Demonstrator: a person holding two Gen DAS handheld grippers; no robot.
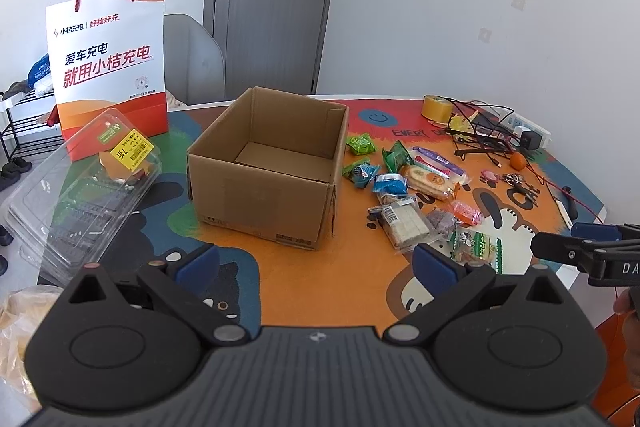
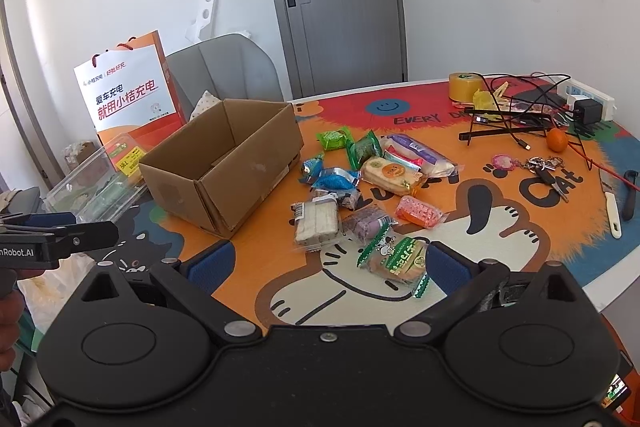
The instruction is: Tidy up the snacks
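Note:
An open, empty cardboard box (image 1: 264, 167) stands on the colourful table mat; it also shows in the right wrist view (image 2: 224, 167). Several wrapped snacks (image 1: 404, 195) lie scattered to its right, also seen in the right wrist view (image 2: 360, 187). My left gripper (image 1: 316, 263) is open and empty, in front of the box. My right gripper (image 2: 328, 263) is open and empty, just before a green-wrapped bun (image 2: 396, 259). The right gripper also shows in the left wrist view (image 1: 576, 239) at the right edge, and the left gripper in the right wrist view (image 2: 80, 231).
A clear plastic clamshell (image 1: 84, 187) and a white-orange paper bag (image 1: 108, 67) stand left of the box. Yellow tape (image 2: 466, 87), cables, a power strip (image 2: 588, 99), an orange (image 2: 557, 139), keys (image 2: 540, 165) and a knife (image 2: 612, 207) lie at the right. A grey chair (image 2: 228, 67) stands behind.

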